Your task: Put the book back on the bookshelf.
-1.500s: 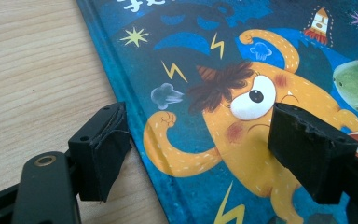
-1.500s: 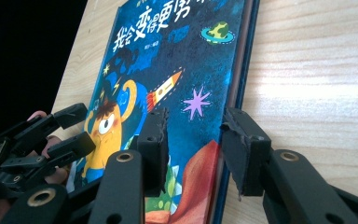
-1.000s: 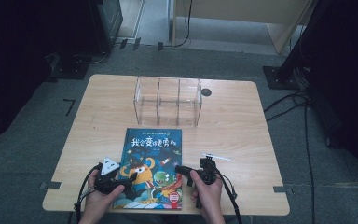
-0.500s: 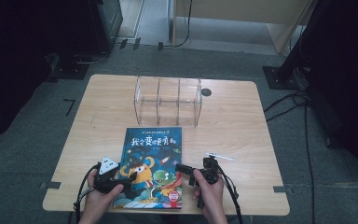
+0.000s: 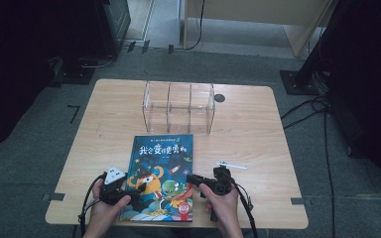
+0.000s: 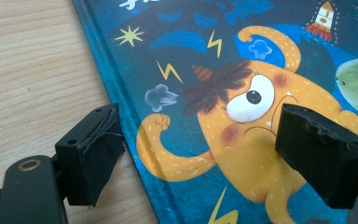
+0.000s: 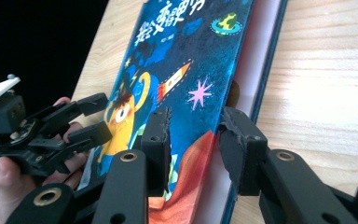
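A picture book (image 5: 161, 168) with a blue cover and an orange monster lies flat near the table's front edge. My left gripper (image 5: 135, 194) is at its lower left. In the left gripper view its jaws (image 6: 200, 149) stand wide and have just been opening. One pad rests on the wood beside the spine and the other hovers over the monster (image 6: 242, 116). My right gripper (image 5: 191, 178) is at the book's right edge. Its jaws (image 7: 193, 140) have just been closing around the raised front cover (image 7: 182, 60), with a gap still showing. White pages (image 7: 251, 60) show beneath the cover.
A clear acrylic organiser (image 5: 178, 105) with three compartments stands behind the book at the middle of the wooden table (image 5: 258, 134). A thin white stick (image 5: 230, 165) lies right of the book, and a dark round mark (image 5: 220, 97) is near the organiser. Dark floor and cables surround the table.
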`<state>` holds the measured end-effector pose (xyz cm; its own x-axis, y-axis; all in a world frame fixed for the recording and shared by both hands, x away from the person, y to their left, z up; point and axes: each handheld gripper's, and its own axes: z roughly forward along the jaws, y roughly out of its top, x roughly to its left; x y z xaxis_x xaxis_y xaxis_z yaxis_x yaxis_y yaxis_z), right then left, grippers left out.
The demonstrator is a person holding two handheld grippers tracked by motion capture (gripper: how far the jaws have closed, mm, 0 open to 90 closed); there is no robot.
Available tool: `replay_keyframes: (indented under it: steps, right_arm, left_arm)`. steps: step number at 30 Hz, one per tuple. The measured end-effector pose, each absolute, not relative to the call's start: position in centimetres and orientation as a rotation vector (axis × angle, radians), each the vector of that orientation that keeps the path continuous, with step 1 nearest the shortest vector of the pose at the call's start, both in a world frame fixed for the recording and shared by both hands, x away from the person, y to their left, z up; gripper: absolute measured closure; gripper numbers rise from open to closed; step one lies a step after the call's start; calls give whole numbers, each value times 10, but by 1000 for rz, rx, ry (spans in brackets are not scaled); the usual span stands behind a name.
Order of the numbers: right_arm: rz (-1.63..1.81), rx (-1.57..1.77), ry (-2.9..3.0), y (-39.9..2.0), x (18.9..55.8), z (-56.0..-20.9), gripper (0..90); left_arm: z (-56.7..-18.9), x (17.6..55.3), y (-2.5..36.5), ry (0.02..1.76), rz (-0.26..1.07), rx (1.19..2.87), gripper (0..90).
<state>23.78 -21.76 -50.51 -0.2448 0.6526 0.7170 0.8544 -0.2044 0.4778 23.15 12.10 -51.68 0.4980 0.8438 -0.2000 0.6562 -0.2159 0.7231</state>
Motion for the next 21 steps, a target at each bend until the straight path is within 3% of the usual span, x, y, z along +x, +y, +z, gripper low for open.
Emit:
replay_keyframes:
  steps: [5,21]
  right_arm:
    - [-1506,-1719,-1703,-225,239,-502,644]
    - [-1460,-1733,-1665,-223,238,-516,634]
  left_arm:
    - [-516,233,125,1239,259,1923,149]
    - [-517,232,123,1238,294,1954,149]
